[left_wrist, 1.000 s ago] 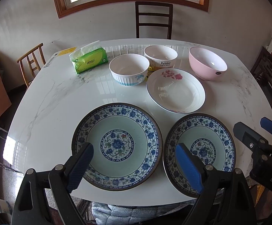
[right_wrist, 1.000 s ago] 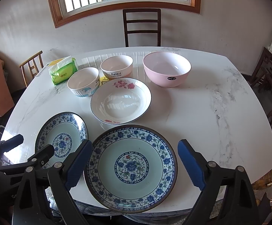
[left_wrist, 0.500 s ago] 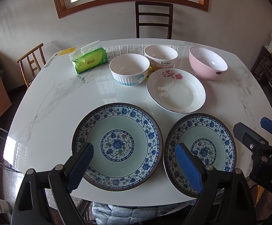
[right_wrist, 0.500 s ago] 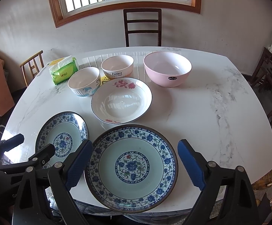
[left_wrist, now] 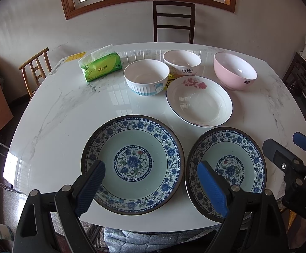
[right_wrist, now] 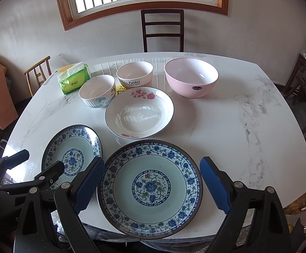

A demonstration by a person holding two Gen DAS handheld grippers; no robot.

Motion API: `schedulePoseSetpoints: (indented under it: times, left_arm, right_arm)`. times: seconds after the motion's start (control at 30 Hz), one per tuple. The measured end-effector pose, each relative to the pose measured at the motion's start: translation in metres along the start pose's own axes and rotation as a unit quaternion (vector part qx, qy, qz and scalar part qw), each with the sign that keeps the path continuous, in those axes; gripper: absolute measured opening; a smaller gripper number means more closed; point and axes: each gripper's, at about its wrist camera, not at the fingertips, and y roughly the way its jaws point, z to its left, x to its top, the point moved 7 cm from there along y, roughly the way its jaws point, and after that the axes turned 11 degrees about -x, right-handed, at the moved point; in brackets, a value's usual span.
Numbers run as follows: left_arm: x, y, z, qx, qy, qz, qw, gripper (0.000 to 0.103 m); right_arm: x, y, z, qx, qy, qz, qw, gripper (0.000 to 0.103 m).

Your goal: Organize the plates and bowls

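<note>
Since nothing is yet gripped, the step in hand is judged to be a first pick, most likely one blue-patterned plate to be stacked on the other. Both tools are held wide open and empty above the near edge of the table. The left tool is poised over the left blue plate, its fingers spread about the plate's near rim without touching it. The right tool hovers likewise over the right blue plate, which lies just beside the left blue plate.

A good grip is best taken on the near rim, one finger slid under the lip and one laid above, so that the glazed surface is not allowed to slip.

Beyond the right blue plate, the rose plate lies close, with the ribbed bowl, the Rabbit bowl and the pink bowl farther back.
</note>
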Motion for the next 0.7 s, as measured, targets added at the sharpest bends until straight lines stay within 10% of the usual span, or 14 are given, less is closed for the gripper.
schedulePoseSetpoints:
  times: [0.43, 0.7]
  left_arm:
    - [0.004, 0.002, 0.038, -0.033, -0.043, -0.002, 0.9985, 0.092]
    - [0.003, 0.005, 0.083, -0.057, -0.093, 0.002, 0.9940, 0.091]
  right_arm:
    - [0.008, -0.003, 0.021, 0.064, -0.021, 0.002, 0.998, 0.089]
    - [0.012, 0.007, 0.041, 0.144, -0.030, 0.024, 0.989, 0.070]
